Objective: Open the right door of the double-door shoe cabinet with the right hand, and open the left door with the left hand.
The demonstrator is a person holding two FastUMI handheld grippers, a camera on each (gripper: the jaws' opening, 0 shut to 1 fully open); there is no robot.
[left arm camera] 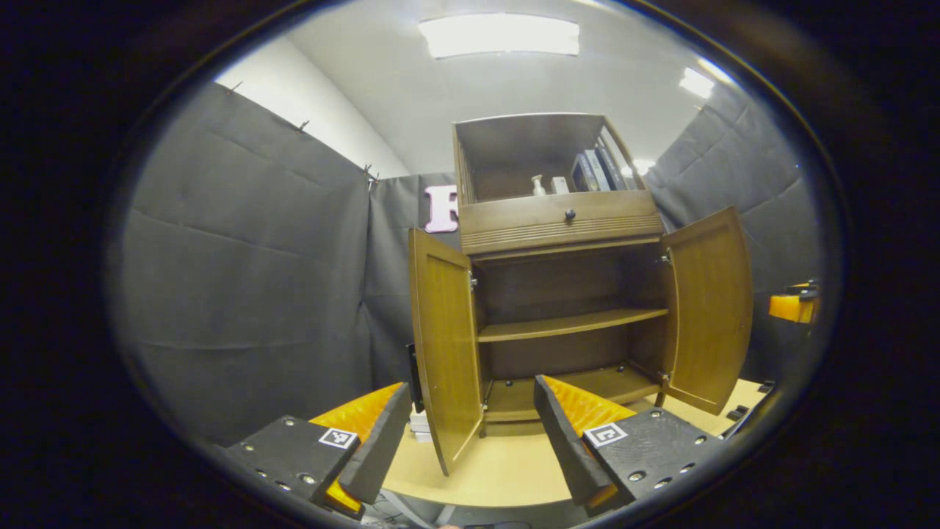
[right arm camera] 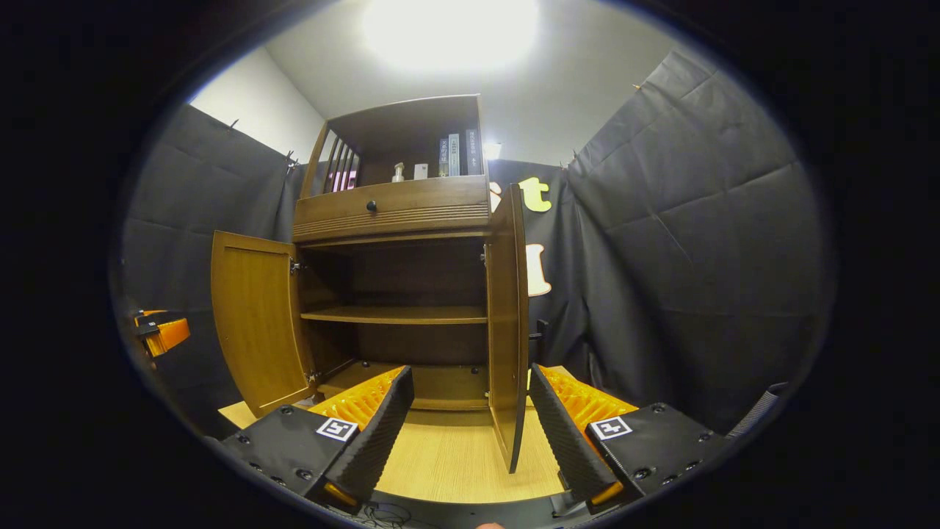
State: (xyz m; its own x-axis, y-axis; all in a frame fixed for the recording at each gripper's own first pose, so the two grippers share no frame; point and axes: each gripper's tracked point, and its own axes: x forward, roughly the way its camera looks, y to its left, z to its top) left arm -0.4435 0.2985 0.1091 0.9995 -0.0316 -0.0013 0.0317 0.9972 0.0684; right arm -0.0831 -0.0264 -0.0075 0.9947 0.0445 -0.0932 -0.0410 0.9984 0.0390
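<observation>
The left gripper (left arm camera: 470, 433) is spread wide with nothing between its fingers, poised over the table (left arm camera: 507, 470) in front of the cabinet (left arm camera: 558, 220). The left door (left arm camera: 444, 353) stands swung out, its lower edge between the fingers but touching neither. The right gripper (right arm camera: 470, 426) is likewise spread and empty; the right door (right arm camera: 508, 323) stands edge-on between its fingers, apart from both. In the left gripper view the right door (left arm camera: 709, 308) hangs wide open, and the other gripper shows beyond it at the far edge. Inside the cabinet a bare shelf (left arm camera: 573, 323) crosses the middle. Above it sits a drawer (left arm camera: 562, 217), with books (left arm camera: 596, 170) and a bottle (left arm camera: 538, 185) on top.
</observation>
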